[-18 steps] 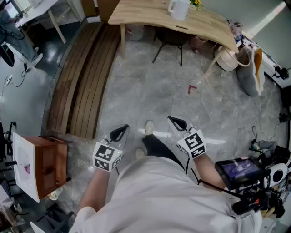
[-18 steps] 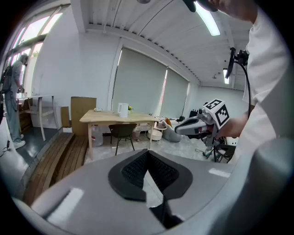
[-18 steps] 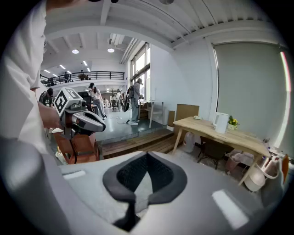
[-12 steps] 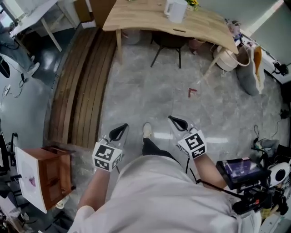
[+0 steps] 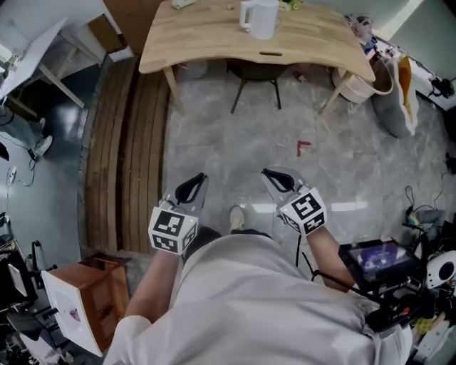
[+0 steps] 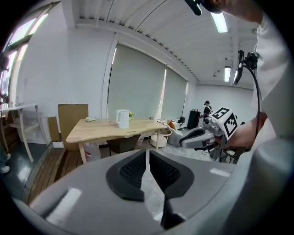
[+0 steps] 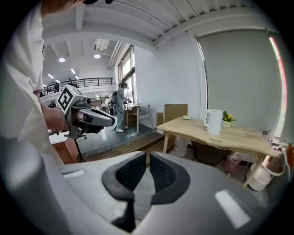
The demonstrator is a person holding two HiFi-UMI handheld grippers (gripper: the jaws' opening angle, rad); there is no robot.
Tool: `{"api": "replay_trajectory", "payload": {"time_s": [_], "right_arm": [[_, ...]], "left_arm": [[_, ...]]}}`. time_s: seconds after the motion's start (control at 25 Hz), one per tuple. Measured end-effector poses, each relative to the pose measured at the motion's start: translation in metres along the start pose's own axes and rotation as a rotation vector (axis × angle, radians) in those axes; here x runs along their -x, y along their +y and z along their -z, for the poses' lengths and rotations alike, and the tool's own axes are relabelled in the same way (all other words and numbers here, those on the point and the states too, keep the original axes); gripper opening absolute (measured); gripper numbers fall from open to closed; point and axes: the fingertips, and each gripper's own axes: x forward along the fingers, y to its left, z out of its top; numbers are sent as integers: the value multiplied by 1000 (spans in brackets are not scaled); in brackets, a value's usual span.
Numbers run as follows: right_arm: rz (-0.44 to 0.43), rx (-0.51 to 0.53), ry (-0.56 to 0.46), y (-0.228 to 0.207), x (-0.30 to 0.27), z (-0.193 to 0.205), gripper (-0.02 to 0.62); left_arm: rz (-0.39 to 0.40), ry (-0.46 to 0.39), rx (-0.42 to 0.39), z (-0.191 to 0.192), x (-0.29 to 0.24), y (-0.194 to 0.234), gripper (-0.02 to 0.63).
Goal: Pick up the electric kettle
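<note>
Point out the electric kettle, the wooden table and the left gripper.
electric kettle (image 5: 261, 18), head view, on its white body.
wooden table (image 5: 199, 36), head view, on a bare part of its top.
left gripper (image 5: 194, 187), head view, midway between its fingertips.

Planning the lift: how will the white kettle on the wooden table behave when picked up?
The kettle looks like smooth hard plastic: probably stiff but slippery, so its side handle seems the safer hold. Tall and narrow, it may tip if pushed sideways on the table. Its weight depends on water, which can't be seen.
</note>
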Motion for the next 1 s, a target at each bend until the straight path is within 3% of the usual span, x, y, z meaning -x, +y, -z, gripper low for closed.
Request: {"api": "replay_trajectory", "payload": {"time_s": [0.24,0.52,1.0], "right_arm": [[79,-29,22,-57,-32,-9,44],[241,-135,30,-153,-67,-16,48],[488,-227,-38,-294,-132,-107,48]], "left_arm": [[1,23,18,-21,-68,48,112],[28,3,-11,-71,-175,117,126],[84,35,-95,-167,-371,239,167]]}}
